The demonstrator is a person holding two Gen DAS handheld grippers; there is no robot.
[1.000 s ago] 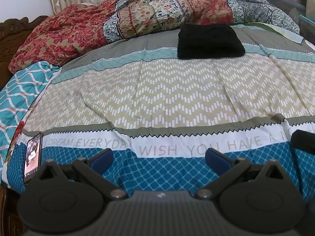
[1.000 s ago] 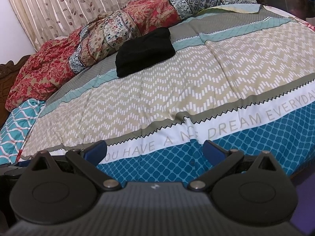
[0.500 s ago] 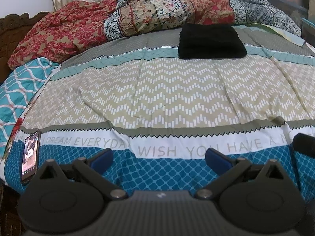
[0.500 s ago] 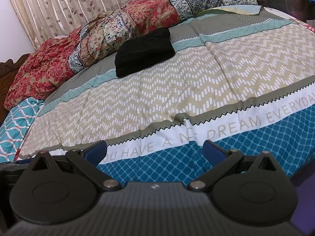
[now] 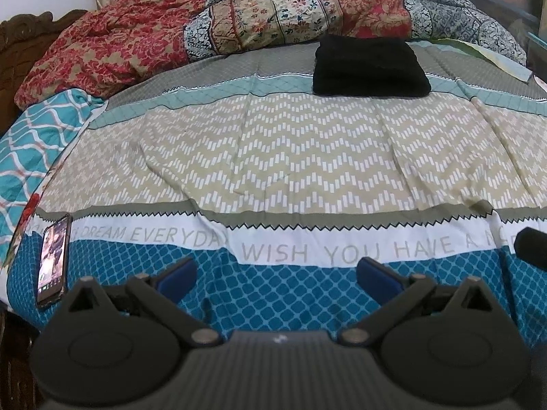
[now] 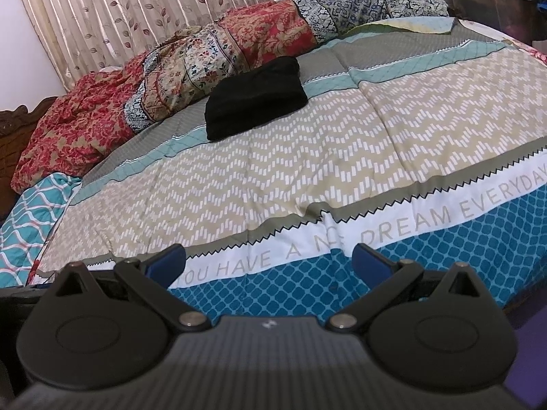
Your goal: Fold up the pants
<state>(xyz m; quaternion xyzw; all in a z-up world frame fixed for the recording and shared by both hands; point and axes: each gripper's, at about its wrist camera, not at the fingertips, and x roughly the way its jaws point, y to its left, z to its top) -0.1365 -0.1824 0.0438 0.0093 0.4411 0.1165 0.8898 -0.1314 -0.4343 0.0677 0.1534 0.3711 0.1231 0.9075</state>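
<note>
Left fingers (image 5: 276,276): I am holding them spread wide, blue pads (image 5: 177,275) well apart, nothing between them; they are hovering over the blue lattice band at the near edge of the bed.
Right fingers (image 6: 270,259): also spread wide and holding nothing, hanging over the same near edge, above the white lettered strip.
Pants (image 5: 371,66): black, lying as a folded, compact bundle far across the bed. In my left view they are sitting at about 1 o'clock; in my right view (image 6: 254,102) at about 11 o'clock. They are resting on the grey and pale teal stripes, well apart from both sets of fingers.
Bedspread (image 5: 307,157): it is covering the bed in bands: blue lattice nearest me, a white strip reading "WISH YOU HAVE A ... DREAM EVERYDAY", a beige zigzag field with some creases, then teal and grey.
Quilt (image 5: 239,24): a crumpled red and floral patchwork, bunching along the far side at 12 o'clock, just behind the pants, touching or nearly so.
Phone (image 5: 53,259): it is lying on the blue band at 9 o'clock of my left view, screen lit.
Teal quilted cover (image 5: 30,136): it is bunching at the bed's left edge, about 10 o'clock.
Curtain (image 6: 136,10): pleated with a leaf print, hanging behind the bed in my right view.
Dark object (image 5: 531,247): it is poking in at 3 o'clock of my left view; I cannot tell what it is.
</note>
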